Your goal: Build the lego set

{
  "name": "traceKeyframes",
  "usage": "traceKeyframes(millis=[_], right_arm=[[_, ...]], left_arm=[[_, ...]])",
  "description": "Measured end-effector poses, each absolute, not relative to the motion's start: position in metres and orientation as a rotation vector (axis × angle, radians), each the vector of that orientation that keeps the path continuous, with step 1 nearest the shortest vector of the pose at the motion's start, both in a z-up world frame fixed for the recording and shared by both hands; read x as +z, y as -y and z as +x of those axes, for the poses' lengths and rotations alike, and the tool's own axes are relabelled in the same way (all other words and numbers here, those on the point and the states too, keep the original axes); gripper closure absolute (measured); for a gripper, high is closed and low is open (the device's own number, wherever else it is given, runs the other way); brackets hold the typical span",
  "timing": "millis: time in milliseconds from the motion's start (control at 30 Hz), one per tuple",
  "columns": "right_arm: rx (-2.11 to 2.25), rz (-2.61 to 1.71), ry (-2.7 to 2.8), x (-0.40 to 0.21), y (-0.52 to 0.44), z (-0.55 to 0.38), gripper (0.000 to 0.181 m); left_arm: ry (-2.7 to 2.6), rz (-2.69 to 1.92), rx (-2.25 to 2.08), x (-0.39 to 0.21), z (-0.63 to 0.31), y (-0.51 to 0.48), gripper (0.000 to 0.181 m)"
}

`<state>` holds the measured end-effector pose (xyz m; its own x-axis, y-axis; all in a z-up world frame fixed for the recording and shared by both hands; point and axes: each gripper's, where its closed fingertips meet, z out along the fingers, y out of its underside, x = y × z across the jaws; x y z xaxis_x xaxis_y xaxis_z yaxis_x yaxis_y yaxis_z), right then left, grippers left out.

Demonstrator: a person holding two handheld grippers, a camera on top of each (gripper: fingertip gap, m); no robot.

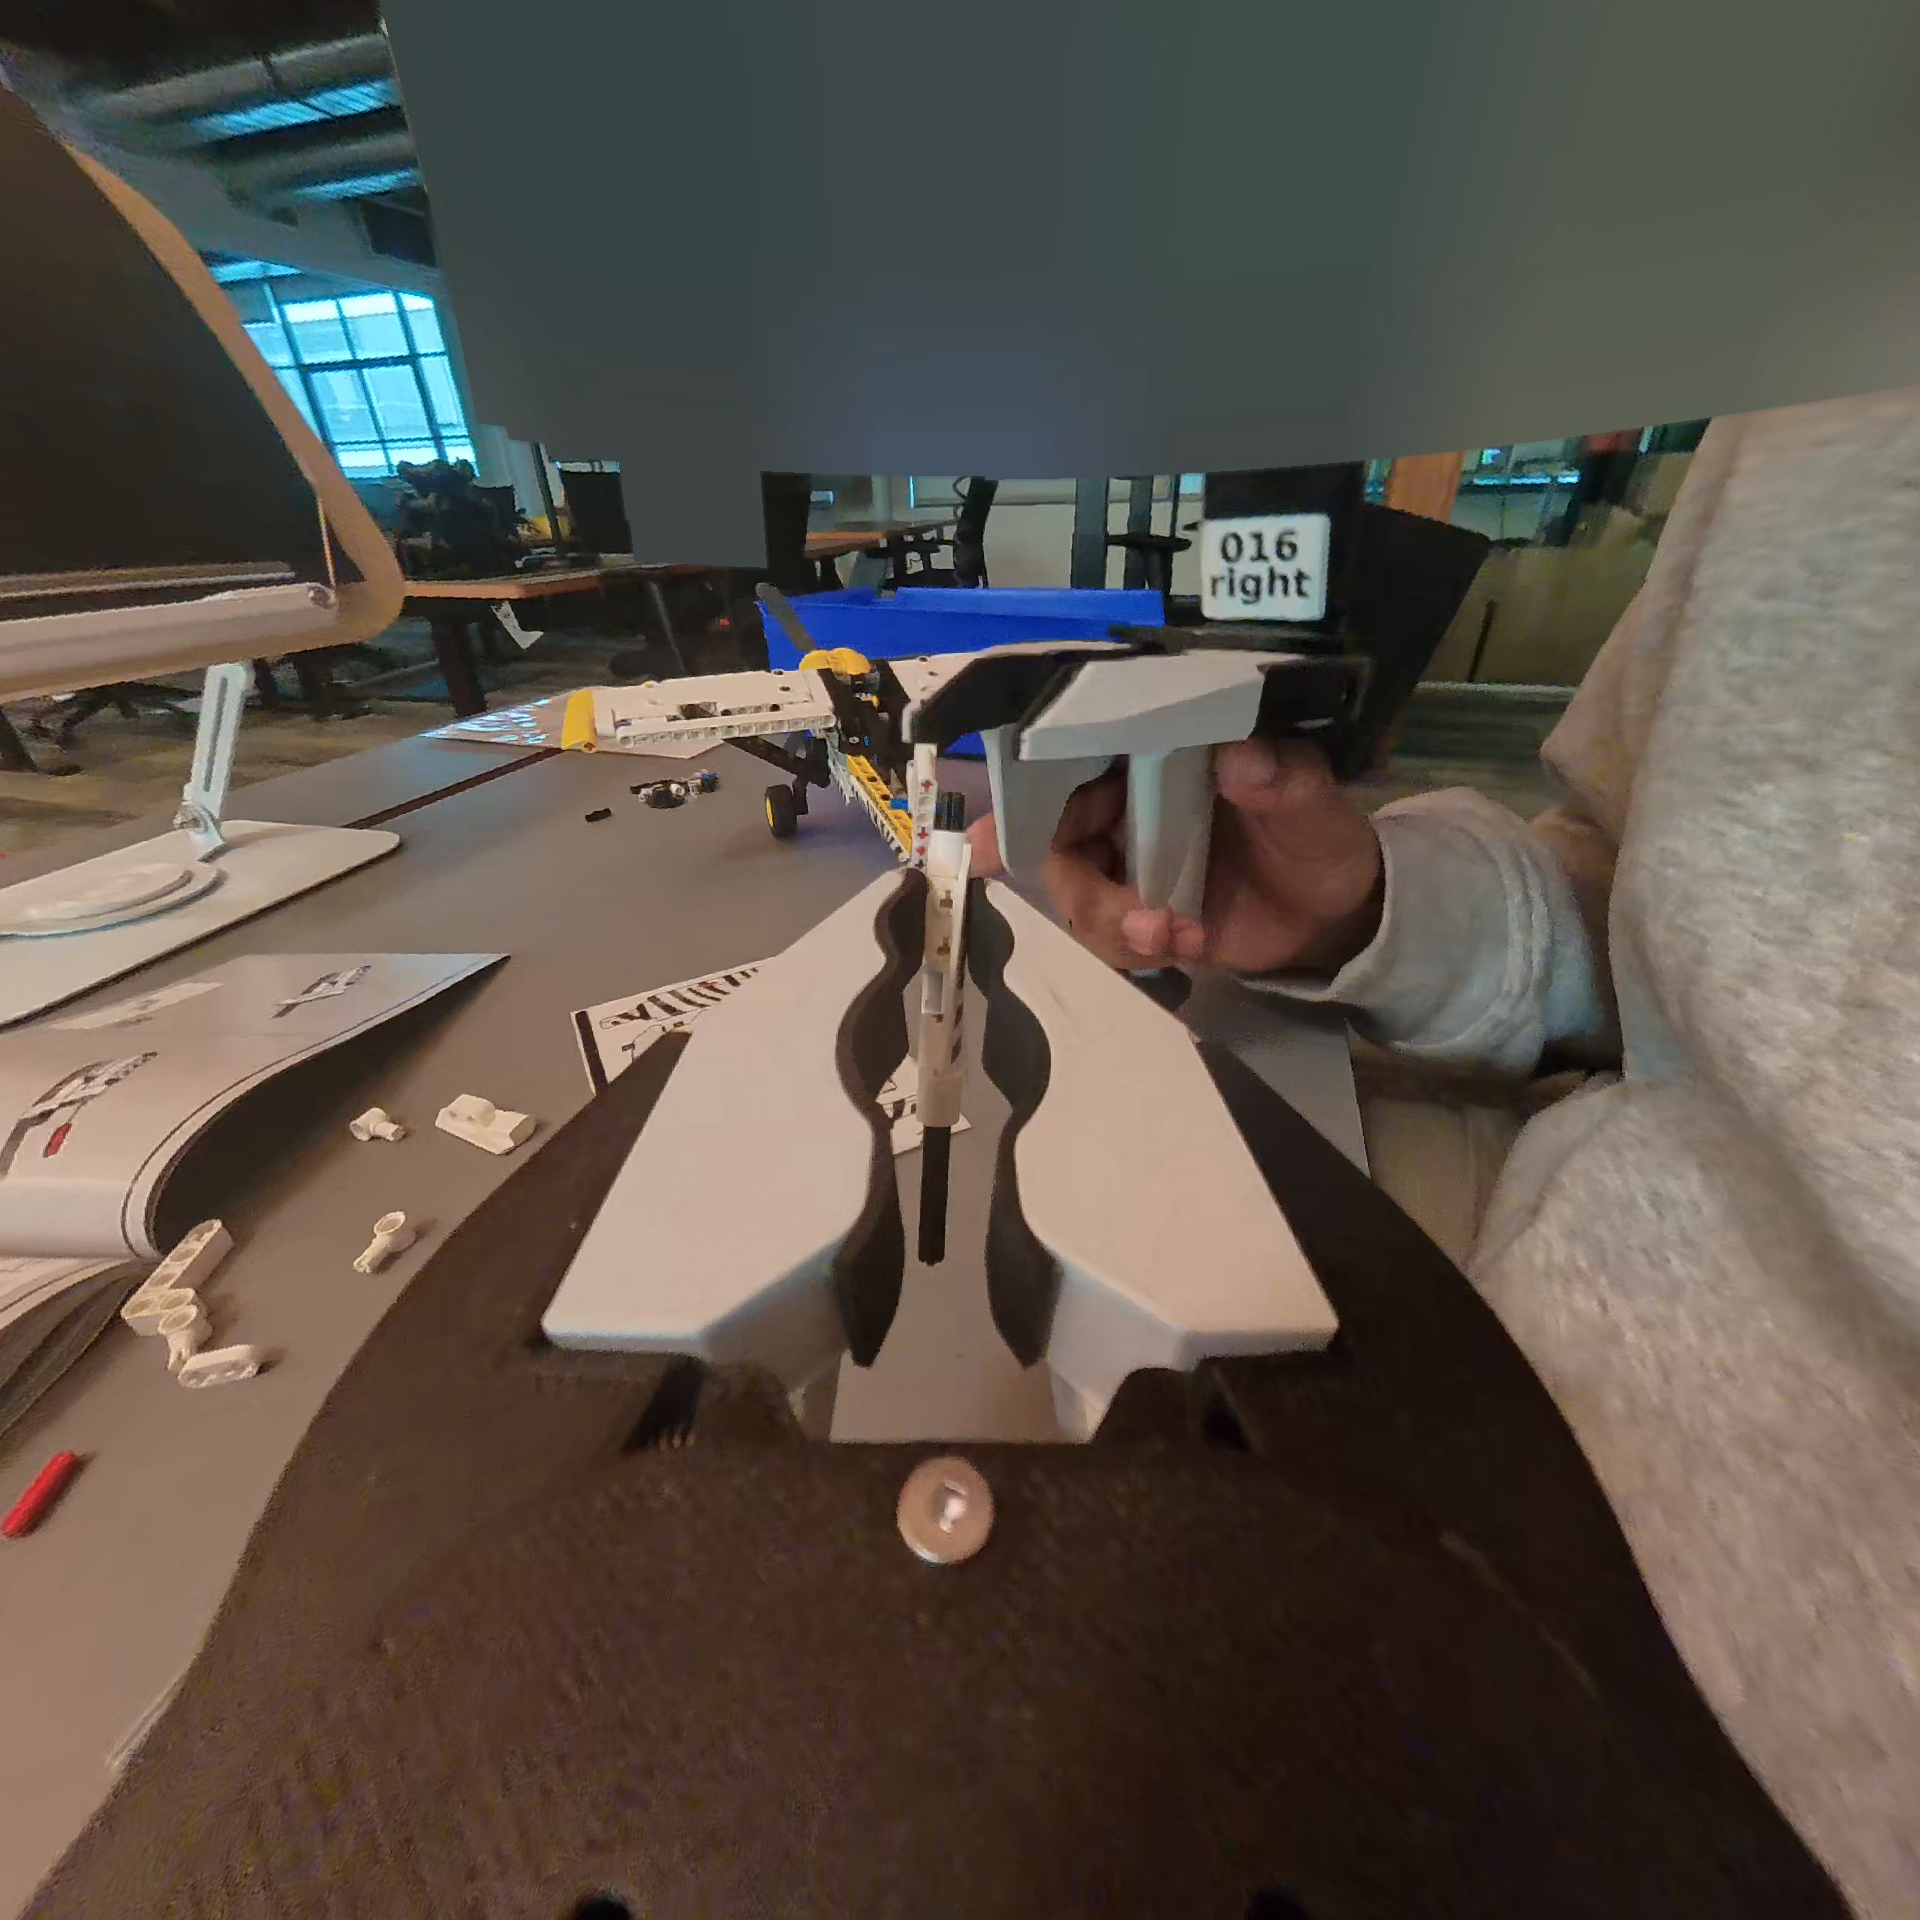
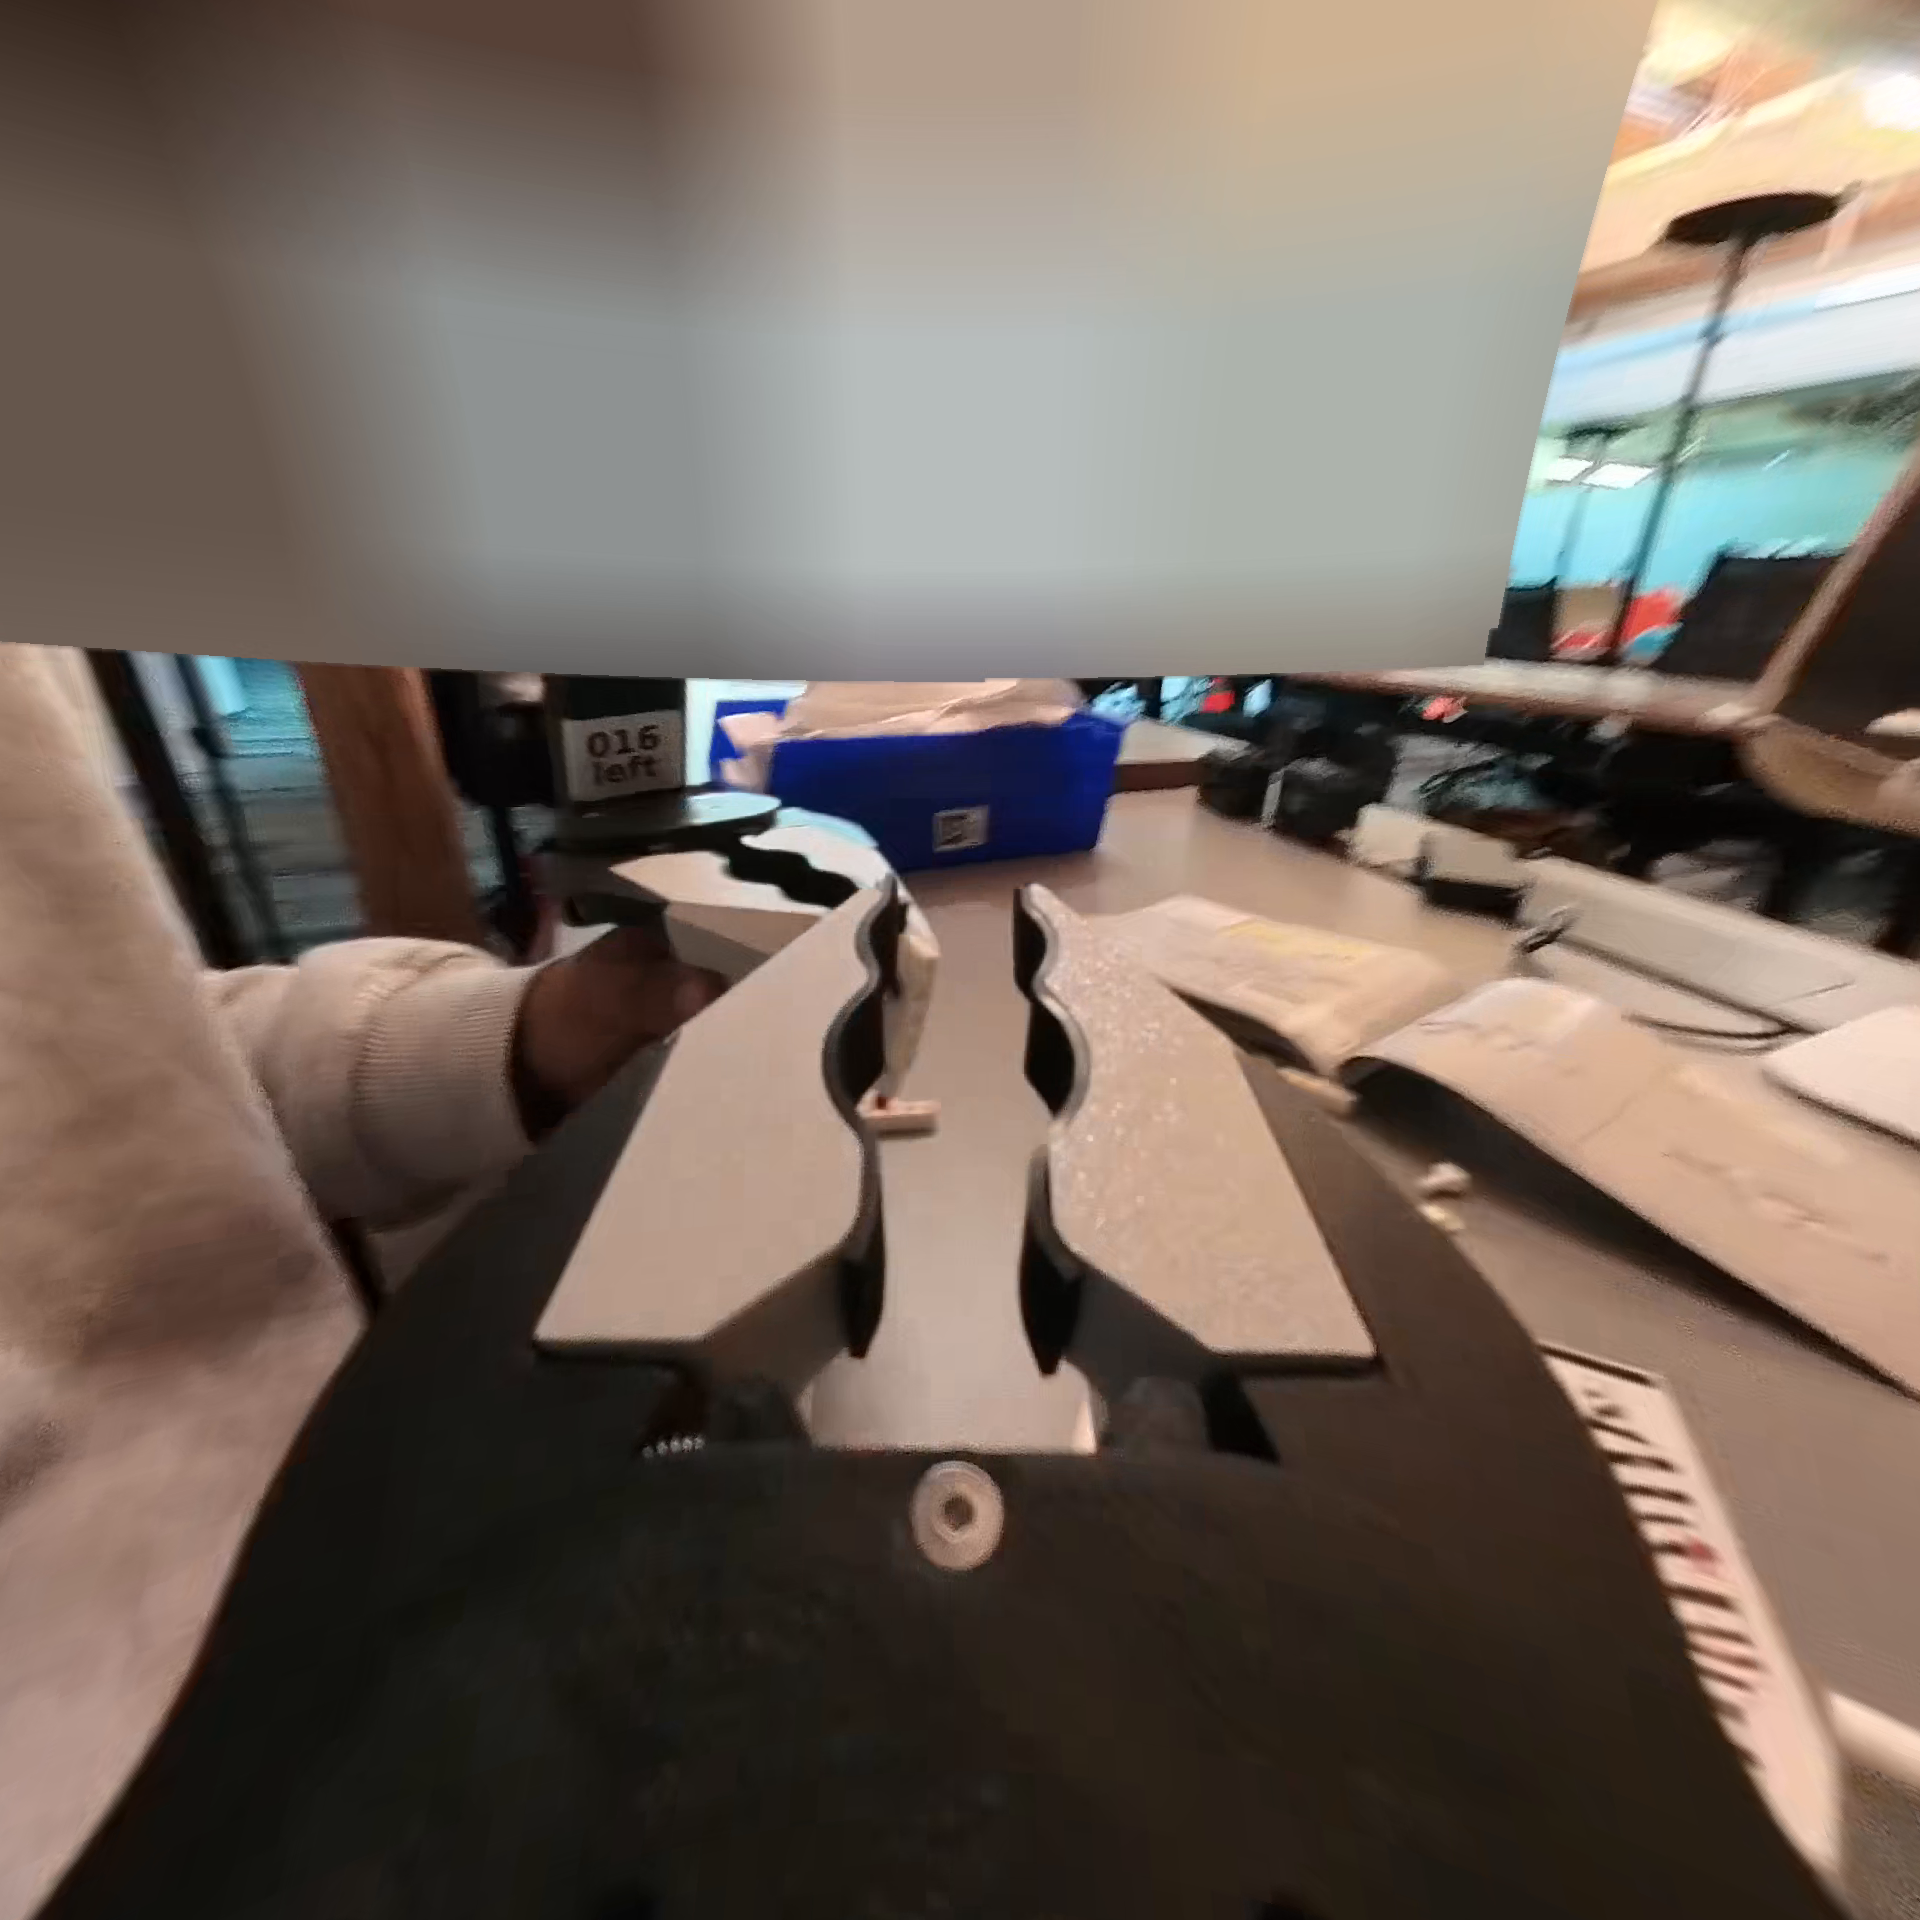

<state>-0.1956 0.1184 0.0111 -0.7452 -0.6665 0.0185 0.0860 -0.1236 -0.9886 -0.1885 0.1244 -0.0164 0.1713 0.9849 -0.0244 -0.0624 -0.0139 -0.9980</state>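
My left gripper (image 1: 940,889) is shut on a white Lego beam assembly (image 1: 943,997) with a black axle (image 1: 932,1195) and holds it upright above the table. My right gripper (image 2: 961,920) is open and empty. In the left wrist view the right gripper (image 1: 925,727), held by a hand, has its tips just above the top of the white assembly. In the right wrist view the white assembly (image 2: 907,997) sits beside my left finger, held by the left gripper (image 2: 790,883). A part-built white, yellow and black Lego plane (image 1: 790,717) stands farther back on the table.
An open instruction booklet (image 1: 156,1091) lies at the left, with loose white parts (image 1: 483,1122) and a red piece (image 1: 36,1491) near it. A blue bin (image 1: 966,623) stands behind the plane. A monitor stand (image 1: 197,852) is at the far left. A printed sheet (image 2: 1662,1538) lies near the table edge. The tips of both grippers are at nearly the same place.
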Motion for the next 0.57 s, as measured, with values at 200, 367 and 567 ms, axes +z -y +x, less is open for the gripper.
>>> traceKeyframes(millis=[200, 367, 567], right_arm=[[-1.788, -0.719, -1.657, 0.009, -0.123, -0.180, 0.165], [-1.759, -0.788, -1.693, 0.001, -0.123, -0.172, 0.173], [-1.800, -0.716, -1.641, 0.018, -0.126, -0.178, 0.179]], left_arm=[[0.989, -1.294, 1.147, -0.016, -0.187, -0.132, 0.176], [0.969, -1.308, 1.156, -0.016, -0.186, -0.135, 0.175], [0.979, -1.305, 1.169, -0.017, -0.186, -0.134, 0.175]])
